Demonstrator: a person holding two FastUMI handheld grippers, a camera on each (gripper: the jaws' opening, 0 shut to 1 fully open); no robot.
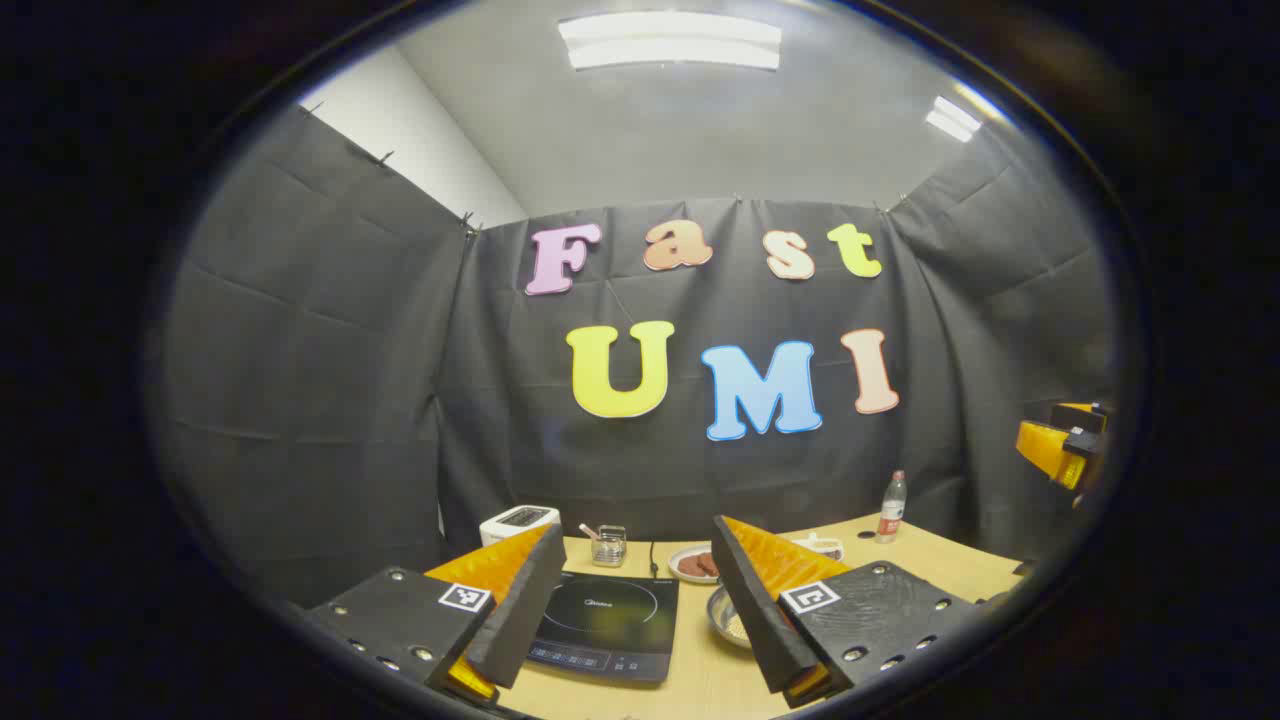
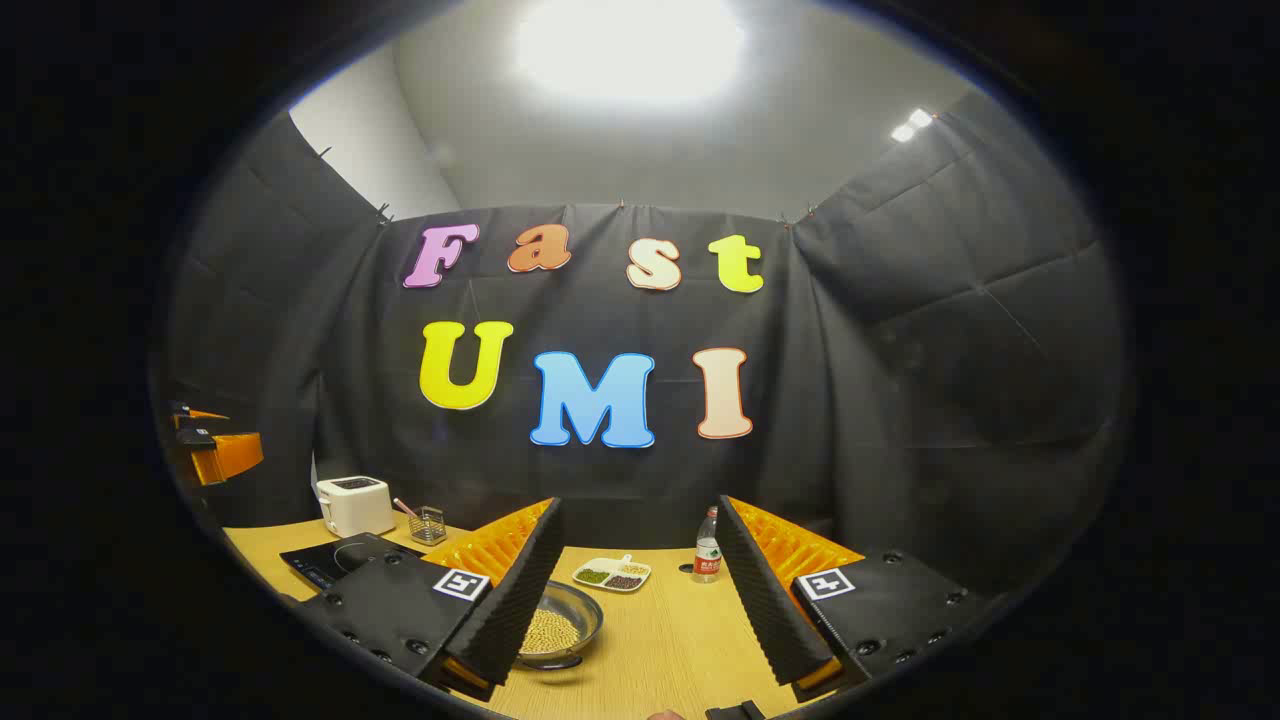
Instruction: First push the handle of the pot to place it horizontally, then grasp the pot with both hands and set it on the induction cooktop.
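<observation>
pot waits beside the cooktop, both jaws released

the pot (image 2: 558,627), a shallow metal pan holding pale grains, sits on the table (image 2: 660,640) between the induction cooktop (image 1: 608,625) and the divided dish (image 2: 612,574). it looks stiff, smooth and likely slippery; the loose grains would spill if it tips, so hold the rim on opposite sides. its dark handle seems to show at the near rim, but its axis cannot be judged. left gripper (image 1: 640,600) and right gripper (image 2: 640,590) hover with jaws wide apart, holding nothing.

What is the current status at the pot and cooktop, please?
Both hand-held grippers open, holding nothing: left, right. Pot on the table, off the induction cooktop. Nothing on the cooktop.
</observation>
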